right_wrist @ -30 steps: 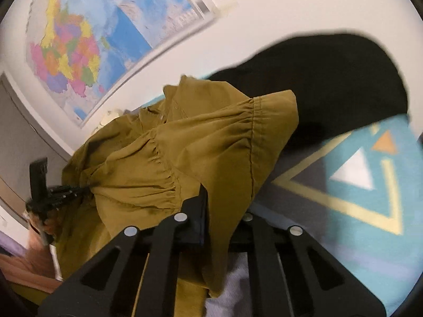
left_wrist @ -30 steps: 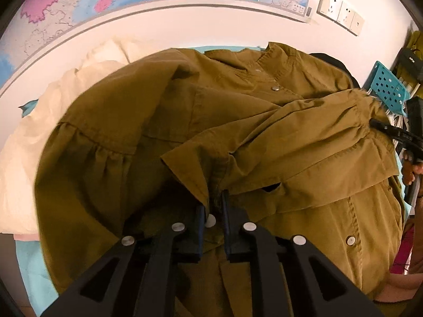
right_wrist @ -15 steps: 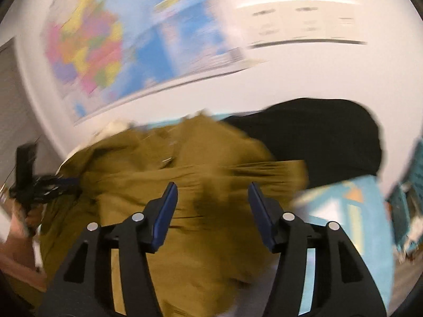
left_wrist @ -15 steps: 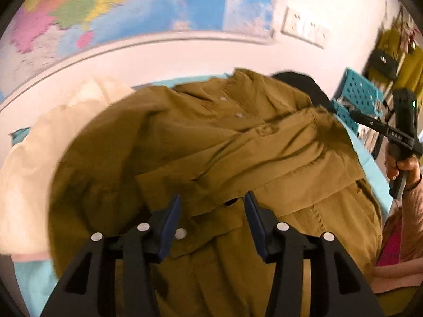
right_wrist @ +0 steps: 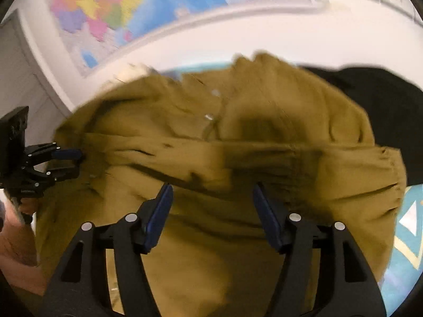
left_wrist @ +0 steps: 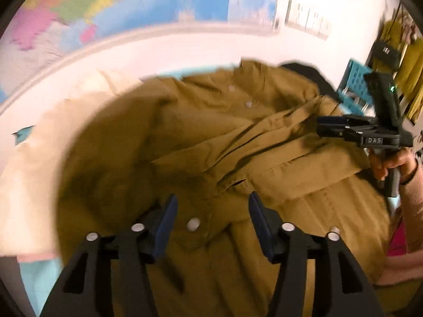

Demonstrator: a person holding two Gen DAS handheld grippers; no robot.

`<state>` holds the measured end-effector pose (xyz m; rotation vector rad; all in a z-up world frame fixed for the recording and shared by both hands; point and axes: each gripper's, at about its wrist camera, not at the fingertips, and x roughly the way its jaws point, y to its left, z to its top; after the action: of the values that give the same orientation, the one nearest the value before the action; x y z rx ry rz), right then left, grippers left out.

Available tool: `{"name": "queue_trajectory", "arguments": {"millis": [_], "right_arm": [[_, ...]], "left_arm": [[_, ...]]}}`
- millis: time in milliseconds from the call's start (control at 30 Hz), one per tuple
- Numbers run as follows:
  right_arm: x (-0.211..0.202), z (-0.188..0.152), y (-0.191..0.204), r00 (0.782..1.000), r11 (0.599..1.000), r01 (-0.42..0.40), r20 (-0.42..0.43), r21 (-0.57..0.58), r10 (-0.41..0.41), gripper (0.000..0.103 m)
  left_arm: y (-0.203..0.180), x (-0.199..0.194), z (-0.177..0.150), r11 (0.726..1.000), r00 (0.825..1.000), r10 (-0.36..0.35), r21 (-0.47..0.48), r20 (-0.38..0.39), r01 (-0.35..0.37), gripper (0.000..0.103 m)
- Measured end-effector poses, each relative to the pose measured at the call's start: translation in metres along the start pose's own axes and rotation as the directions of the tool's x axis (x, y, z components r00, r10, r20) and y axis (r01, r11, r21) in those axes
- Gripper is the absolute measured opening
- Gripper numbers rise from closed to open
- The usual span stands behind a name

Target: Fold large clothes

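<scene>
A bed covered in a turquoise sheet (left_wrist: 37,277) with a yellow and white triangle pattern carries the clothes. An olive-brown snap-button shirt (left_wrist: 211,137) lies spread on it, under and ahead of both pairs of jaws. A cream garment (left_wrist: 34,174) lies left of the left jaws; a black garment (right_wrist: 383,105) lies beyond the right jaws.

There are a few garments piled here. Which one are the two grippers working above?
The olive-brown jacket with snap buttons. It lies in front; the cream garment sits to its left, the black one behind.
</scene>
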<state>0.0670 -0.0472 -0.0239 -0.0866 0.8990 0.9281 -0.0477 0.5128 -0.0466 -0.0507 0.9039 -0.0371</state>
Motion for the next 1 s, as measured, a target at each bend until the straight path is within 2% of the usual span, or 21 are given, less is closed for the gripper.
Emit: {"name": "queue_trajectory", "arguments": {"millis": [67,100,133,167,200,300,367,400,467,533,567,600,633,667,700,767,800,900,933,967,1000], "right_arm": [[-0.009,0.004,0.019,0.998,0.997,-0.056,0.026,-0.044,0.058,0.066],[-0.008,0.008,0.033,0.994,0.993,-0.096,0.037,-0.069,0.098,0.066],[-0.005,0.011,0.049,0.989,0.985,-0.139,0.042,-0.103,0.143,0.066],[-0.001,0.012,0.062,0.985,0.978,-0.164,0.038,-0.132,0.17,0.066],[0.012,0.015,0.08,0.982,0.969,-0.186,0.013,-0.165,0.191,0.066],[0.056,0.02,0.114,0.972,0.949,-0.231,-0.084,-0.216,0.218,0.064],[0.083,0.021,0.122,0.956,0.942,-0.283,-0.135,-0.182,0.261,0.064],[0.096,0.022,0.123,0.953,0.943,-0.289,-0.145,-0.167,0.266,0.064],[0.122,0.02,0.121,0.956,0.959,-0.25,-0.19,-0.135,0.223,0.064],[0.125,0.021,0.115,0.954,0.963,-0.254,-0.187,-0.088,0.235,0.064],[0.121,0.022,0.114,0.952,0.962,-0.263,-0.182,-0.08,0.245,0.064],[0.111,0.022,0.116,0.949,0.955,-0.285,-0.166,-0.08,0.269,0.064],[0.102,0.021,0.119,0.946,0.949,-0.303,-0.15,-0.087,0.288,0.064],[0.091,0.02,0.124,0.939,0.939,-0.329,-0.134,-0.097,0.315,0.064],[0.079,0.017,0.131,0.927,0.923,-0.368,-0.124,-0.111,0.355,0.064],[0.059,0.007,0.147,0.889,0.879,-0.456,-0.117,-0.139,0.443,0.065],[0.054,0.001,0.157,0.86,0.848,-0.508,-0.133,-0.148,0.492,0.065],[0.053,-0.017,0.188,0.781,0.768,-0.622,-0.196,-0.154,0.593,0.07],[0.055,-0.023,0.196,0.754,0.744,-0.653,-0.217,-0.142,0.62,0.072],[0.058,-0.03,0.208,0.712,0.707,-0.696,-0.244,-0.124,0.658,0.073],[0.061,-0.035,0.217,0.69,0.686,-0.717,-0.261,-0.121,0.675,0.074]], "left_arm": [[0.004,-0.029,-0.01,1.0,0.997,0.028,-0.008,0.067,-0.027,0.058],[0.007,-0.043,-0.016,0.998,0.993,0.056,-0.017,0.104,-0.055,0.063],[0.009,-0.05,-0.02,0.997,0.99,0.081,-0.026,0.115,-0.078,0.064],[0.011,-0.056,-0.025,0.992,0.986,0.122,-0.031,0.115,-0.119,0.064],[0.011,-0.057,-0.03,0.982,0.977,0.19,-0.033,0.1,-0.188,0.064],[0.003,-0.05,-0.044,0.95,0.949,0.312,0.001,0.044,-0.312,0.064],[-0.001,-0.047,-0.054,0.94,0.94,0.339,0.035,0.029,-0.34,0.065],[0.002,-0.047,-0.059,0.943,0.944,0.33,0.04,0.016,-0.33,0.065],[0.005,-0.045,-0.067,0.947,0.949,0.317,0.048,-0.001,-0.316,0.065],[0.006,-0.038,-0.074,0.946,0.948,0.318,0.074,-0.025,-0.316,0.053],[0.008,-0.036,-0.076,0.942,0.943,0.33,0.081,-0.035,-0.327,0.039],[0.011,-0.033,-0.077,0.945,0.945,0.322,0.078,-0.049,-0.318,0.021],[0.014,-0.033,-0.079,0.959,0.959,0.276,0.077,-0.062,-0.271,0.011],[0.018,-0.035,-0.081,0.965,0.964,0.256,0.081,-0.064,-0.251,0.008],[0.02,-0.04,-0.082,0.964,0.965,0.255,0.084,-0.053,-0.251,0.007],[0.033,-0.058,-0.08,0.982,0.982,0.188,0.02,-0.025,-0.187,0.006],[0.044,-0.071,-0.076,0.989,0.99,0.141,-0.039,0.001,-0.141,0.005],[0.064,-0.103,-0.067,0.989,0.993,0.082,-0.131,0.08,-0.071,0.004],[0.064,-0.112,-0.066,0.989,0.993,0.07,-0.14,0.1,-0.056,0.004],[0.065,-0.119,-0.063,0.989,0.992,0.058,-0.144,0.116,-0.041,0.004],[0.065,-0.124,-0.06,0.989,0.991,0.052,-0.142,0.126,-0.034,0.004]]}}
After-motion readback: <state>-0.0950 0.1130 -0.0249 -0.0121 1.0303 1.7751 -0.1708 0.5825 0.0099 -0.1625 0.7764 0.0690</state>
